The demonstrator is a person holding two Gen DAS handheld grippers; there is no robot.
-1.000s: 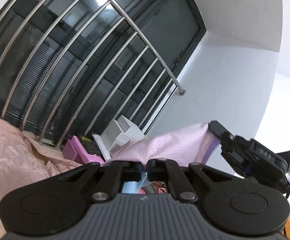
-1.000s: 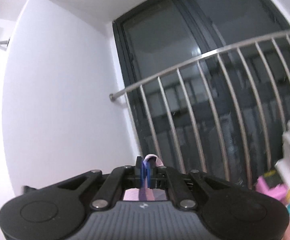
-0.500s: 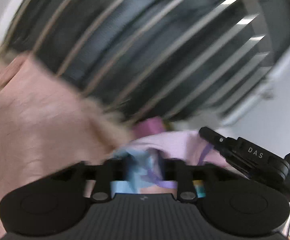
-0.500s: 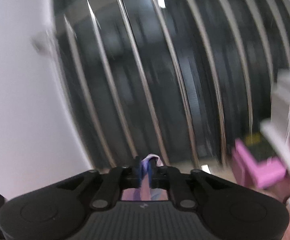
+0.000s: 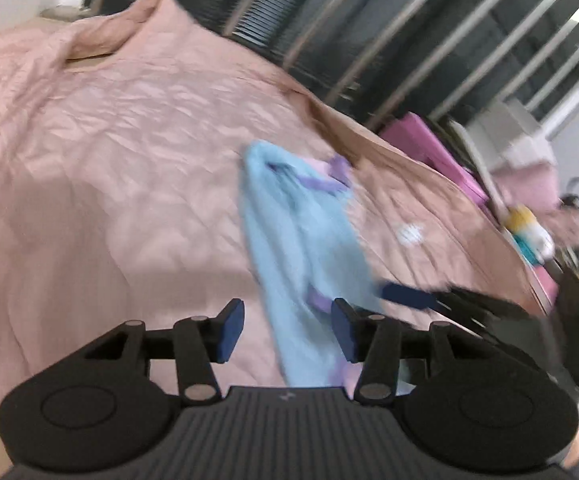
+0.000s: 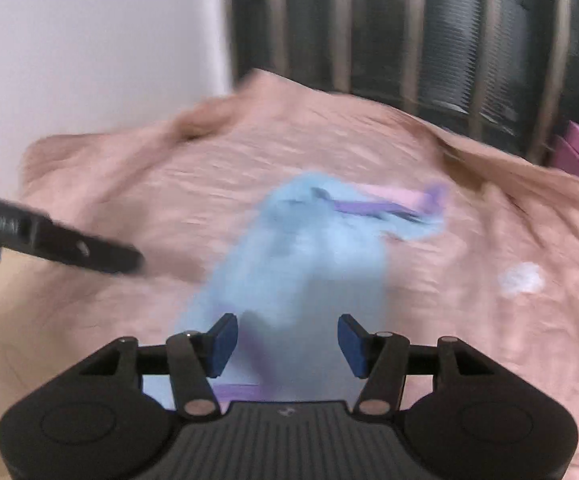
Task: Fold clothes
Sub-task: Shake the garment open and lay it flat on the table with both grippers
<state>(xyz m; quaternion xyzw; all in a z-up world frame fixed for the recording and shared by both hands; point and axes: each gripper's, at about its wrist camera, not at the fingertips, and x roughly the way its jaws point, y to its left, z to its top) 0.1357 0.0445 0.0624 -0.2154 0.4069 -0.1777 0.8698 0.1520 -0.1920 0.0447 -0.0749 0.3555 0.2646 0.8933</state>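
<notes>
**Cloth, plastic and metal**

My left claw (image 5: 287, 330) is matt black plastic with a ribbed body, bare metal pins and dull blue pads (image 5: 231, 330). The garment (image 5: 301, 240) looks like soft blue cloth with purple trim. The bedspread (image 5: 109, 140) is crinkled pink cloth, faintly shiny. The railing (image 5: 441, 40) is polished metal.

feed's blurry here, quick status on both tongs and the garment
Left tongs open, right tongs open. Light blue garment with purple trim lies bunched on the pink bedspread, gripped by neither. Small white spot beside it; nothing blocking.
</notes>
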